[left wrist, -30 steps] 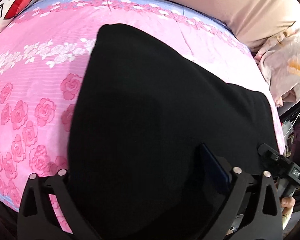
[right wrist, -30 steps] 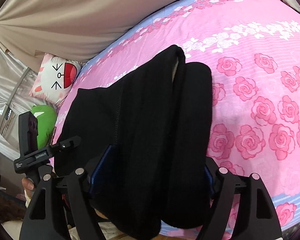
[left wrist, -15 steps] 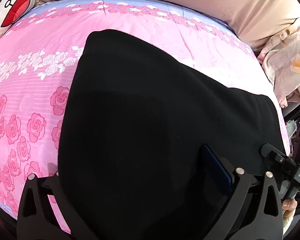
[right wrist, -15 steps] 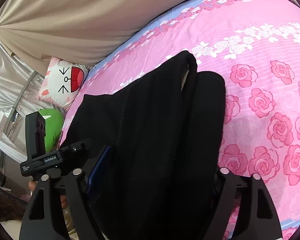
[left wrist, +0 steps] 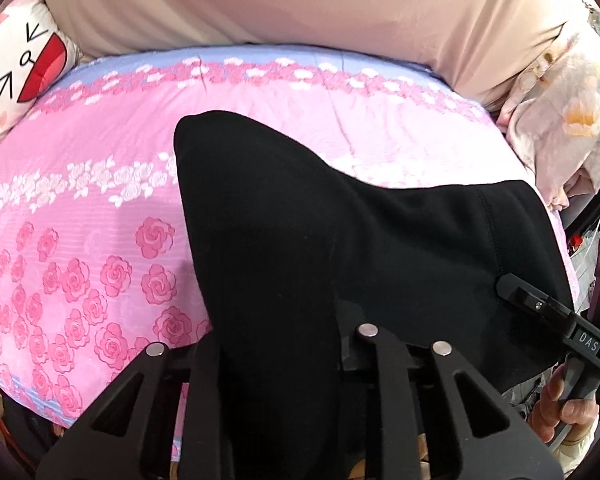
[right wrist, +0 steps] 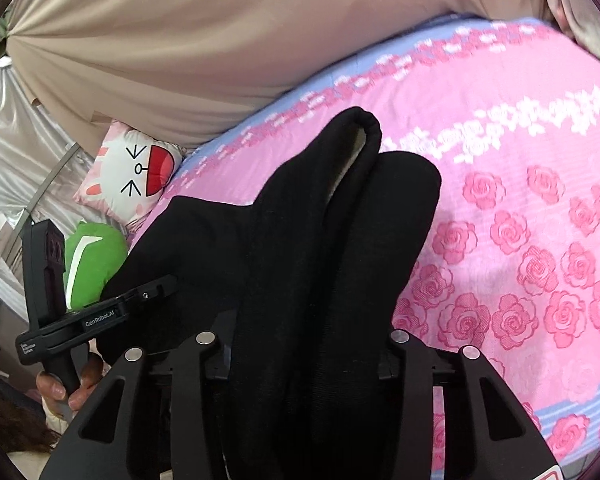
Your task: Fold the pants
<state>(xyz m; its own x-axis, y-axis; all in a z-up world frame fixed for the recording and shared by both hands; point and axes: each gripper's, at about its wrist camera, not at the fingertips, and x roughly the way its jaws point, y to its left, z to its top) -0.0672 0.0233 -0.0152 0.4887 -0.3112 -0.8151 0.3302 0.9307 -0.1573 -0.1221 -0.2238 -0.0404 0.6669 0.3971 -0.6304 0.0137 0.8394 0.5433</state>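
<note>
Black pants (left wrist: 340, 248) lie on a pink rose-print bed (left wrist: 80, 248), their near edge lifted. My left gripper (left wrist: 278, 344) is shut on the pants' near edge; cloth bunches between its jaws and hides the fingertips. My right gripper (right wrist: 312, 340) is shut on the same pants (right wrist: 320, 240), a thick fold rising between its jaws toward a rounded far end. Each gripper also shows in the other's view, the right one in the left wrist view (left wrist: 548, 320) and the left one in the right wrist view (right wrist: 100, 312).
A tan curtain (left wrist: 300, 4) hangs behind the bed. A white cartoon-face pillow (right wrist: 132, 172) and a green plush (right wrist: 92, 264) lie at the bed's left end. A pale floral blanket (left wrist: 564, 92) is heaped at the right end.
Both grippers have closed from wide open onto the pants' near edge and lifted it. The views have tilted up, showing more curtain, and the cloth now bunches into a ridge.
</note>
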